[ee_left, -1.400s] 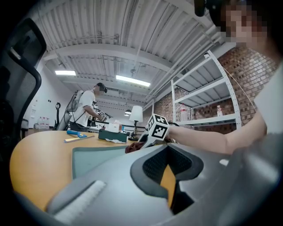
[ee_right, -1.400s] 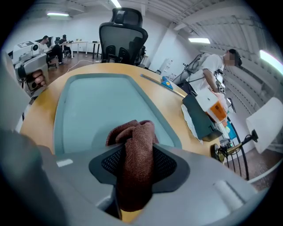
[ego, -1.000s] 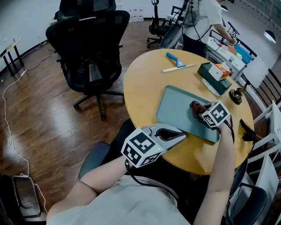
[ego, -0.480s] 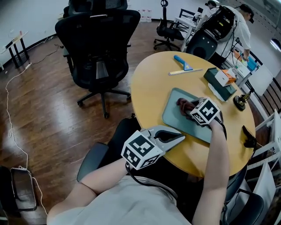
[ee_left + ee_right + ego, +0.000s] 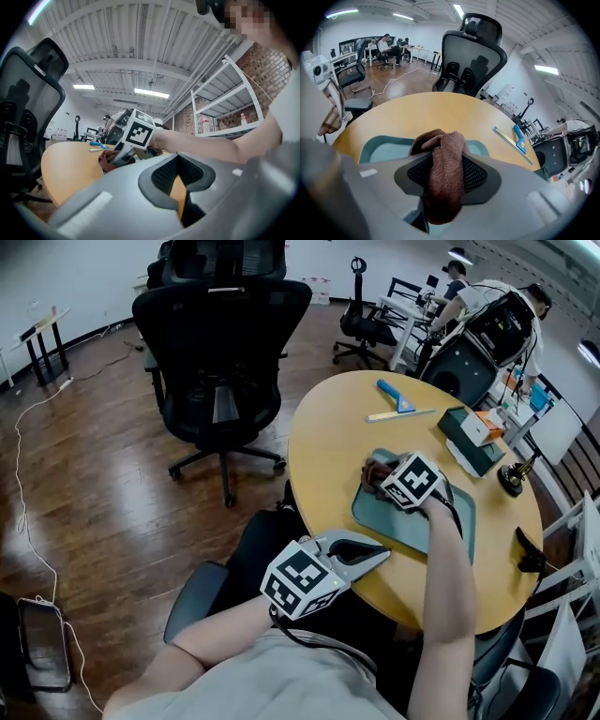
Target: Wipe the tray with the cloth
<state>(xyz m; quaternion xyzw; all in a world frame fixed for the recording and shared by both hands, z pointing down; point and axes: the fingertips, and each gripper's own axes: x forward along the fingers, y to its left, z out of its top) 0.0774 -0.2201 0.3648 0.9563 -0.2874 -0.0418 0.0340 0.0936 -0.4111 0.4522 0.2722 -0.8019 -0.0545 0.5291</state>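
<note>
A teal tray [image 5: 457, 523] lies on the round wooden table [image 5: 328, 442]. My right gripper [image 5: 379, 482] is shut on a brown cloth [image 5: 372, 473] and presses it down at the tray's left end. In the right gripper view the cloth [image 5: 437, 143] bunches between the jaws, with the tray [image 5: 384, 149] beneath it. My left gripper [image 5: 378, 554] hovers off the table's near edge, over my lap, jaws shut and empty. From the left gripper view I see the right gripper [image 5: 123, 154] and the cloth [image 5: 106, 162] across the table.
A blue scraper [image 5: 395, 395] and a pale strip [image 5: 399, 414] lie at the table's far side. A green box [image 5: 472, 450] with a small carton on it sits at the right. A black office chair [image 5: 222, 343] stands left of the table. A person [image 5: 503, 310] stands behind.
My right gripper has dragged the cloth leftwards across the tray, from its right part to its left end. The left gripper has stayed where it was.
</note>
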